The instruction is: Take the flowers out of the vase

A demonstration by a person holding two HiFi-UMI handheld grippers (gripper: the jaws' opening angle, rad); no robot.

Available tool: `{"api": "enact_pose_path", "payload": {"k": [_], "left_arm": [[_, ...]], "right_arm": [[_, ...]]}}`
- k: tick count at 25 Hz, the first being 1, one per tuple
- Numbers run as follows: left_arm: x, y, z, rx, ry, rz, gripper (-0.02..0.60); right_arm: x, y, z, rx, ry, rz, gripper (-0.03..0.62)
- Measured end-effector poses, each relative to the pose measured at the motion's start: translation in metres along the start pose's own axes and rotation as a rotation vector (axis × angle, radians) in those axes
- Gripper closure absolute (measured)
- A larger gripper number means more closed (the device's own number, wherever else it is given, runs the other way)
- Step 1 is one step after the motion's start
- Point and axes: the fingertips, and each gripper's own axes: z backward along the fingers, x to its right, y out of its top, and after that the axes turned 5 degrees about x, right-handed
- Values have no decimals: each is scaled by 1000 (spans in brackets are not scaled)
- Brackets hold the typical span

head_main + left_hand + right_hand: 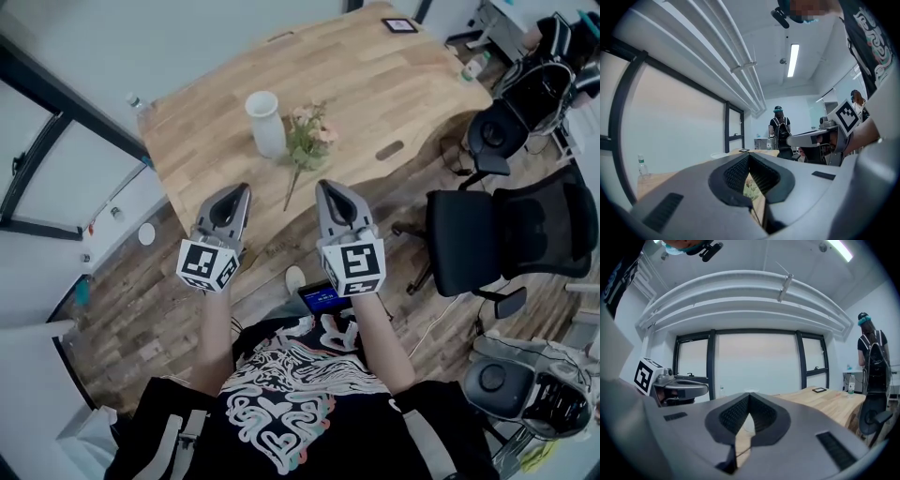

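Note:
A white vase stands upright on the wooden table. A small bunch of pink flowers lies just right of it, the stem running toward the table's near edge. My left gripper and right gripper hover side by side over the table's near edge, both shut and empty, short of the flowers. In the left gripper view the shut jaws frame a bit of the flowers. In the right gripper view the vase shows pale behind the shut jaws.
Black office chairs stand right of the table. A black picture frame lies at the table's far end and a water bottle at its left corner. A person with a backpack stands beyond the table.

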Motion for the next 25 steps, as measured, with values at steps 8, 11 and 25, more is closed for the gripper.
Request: {"api": "enact_pose_path", "payload": {"k": [8,11,25], "left_arm": [[9,11,19,6,64,-30,578],[9,12,26,3,78,-35,578],[21,12,21,8,66,-30,578]], "right_arm": [[-1,7,19,20,0,10,591],[-1,10,22,21,-2,9,591],[1,12,30,34,-1,43,591]]}}
